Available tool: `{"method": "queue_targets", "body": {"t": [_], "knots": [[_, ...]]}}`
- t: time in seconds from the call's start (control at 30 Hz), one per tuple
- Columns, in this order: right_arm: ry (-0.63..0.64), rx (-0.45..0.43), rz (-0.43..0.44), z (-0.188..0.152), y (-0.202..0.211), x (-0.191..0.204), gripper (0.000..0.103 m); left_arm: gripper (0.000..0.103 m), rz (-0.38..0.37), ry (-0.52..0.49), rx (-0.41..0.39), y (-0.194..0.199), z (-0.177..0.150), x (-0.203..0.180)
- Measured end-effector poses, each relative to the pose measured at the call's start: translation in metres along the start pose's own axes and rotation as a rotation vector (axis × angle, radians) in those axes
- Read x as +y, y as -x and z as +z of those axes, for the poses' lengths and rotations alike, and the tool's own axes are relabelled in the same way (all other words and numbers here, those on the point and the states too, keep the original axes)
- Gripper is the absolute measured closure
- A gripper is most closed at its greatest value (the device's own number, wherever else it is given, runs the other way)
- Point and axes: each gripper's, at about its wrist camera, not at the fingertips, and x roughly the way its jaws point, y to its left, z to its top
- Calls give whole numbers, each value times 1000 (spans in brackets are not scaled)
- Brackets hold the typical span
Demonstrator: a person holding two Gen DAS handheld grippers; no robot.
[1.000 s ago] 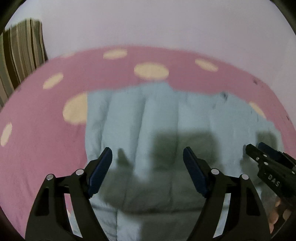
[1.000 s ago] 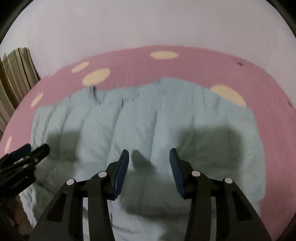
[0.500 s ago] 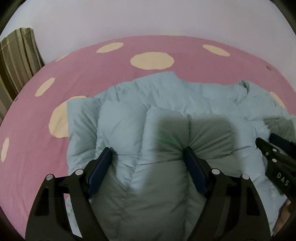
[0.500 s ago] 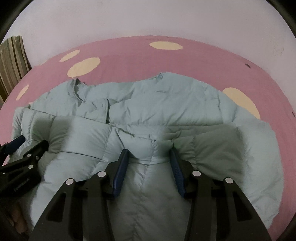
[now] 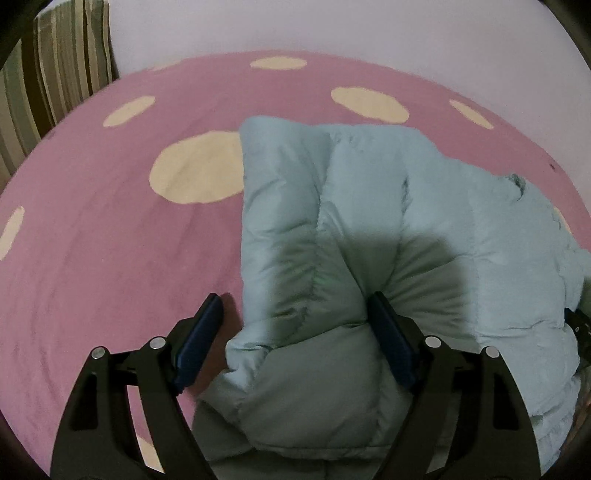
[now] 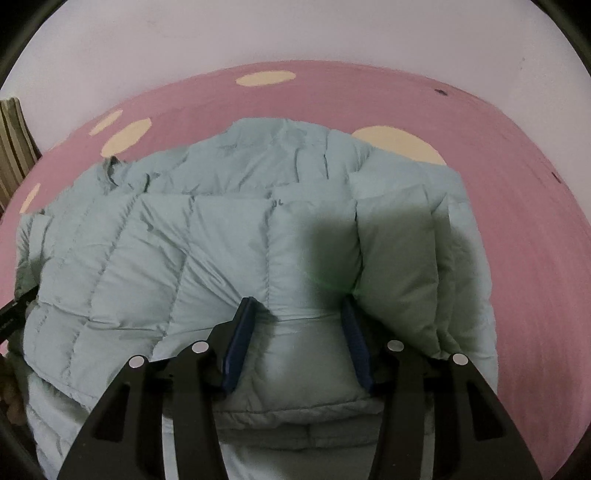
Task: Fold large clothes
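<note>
A pale blue-green quilted puffer jacket [image 5: 369, 184] lies bunched on the pink bedsheet [image 5: 110, 240]. My left gripper [image 5: 293, 297] stands wide open over the jacket's left edge. Its right pad [image 5: 388, 332] digs into the padding, and its left pad [image 5: 199, 339] sits apart over bare sheet. In the right wrist view the jacket [image 6: 221, 240] fills the middle, with a folded layer on top. My right gripper [image 6: 296, 302] is pushed into that layer, half open, a puffed panel bulging between its jaws. Each gripper shows at the other view's edge: the left gripper [image 6: 14, 310], the right gripper [image 5: 580, 325].
The sheet [image 6: 535, 240] is pink with cream dots and runs back to a white wall [image 5: 332, 26]. A striped brown and green cloth [image 5: 55, 74] hangs at the far left, also the striped cloth [image 6: 11, 140]. Bare sheet lies left of the jacket.
Both grippers have come down and forward onto the jacket, which now looks much closer. The left gripper has shifted to the jacket's left edge. Jaw widths look unchanged.
</note>
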Motion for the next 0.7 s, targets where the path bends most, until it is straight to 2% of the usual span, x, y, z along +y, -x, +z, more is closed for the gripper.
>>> {"method": "queue_targets", "body": {"t": [0.17, 0.27, 0.53, 0.7], "knots": [[-14, -37, 21, -16, 38, -20, 52, 22, -11, -24, -58, 50, -22, 13], [-24, -49, 21, -39, 64, -39, 45, 22, -31, -21, -65, 79, -48, 32], [-39, -6, 14, -127, 112, -88, 40, 22, -52, 51, -9, 127, -138, 84], [-56, 0, 26, -164, 132, -104, 37, 22, -112, 121, 37, 145, -180, 105]]}}
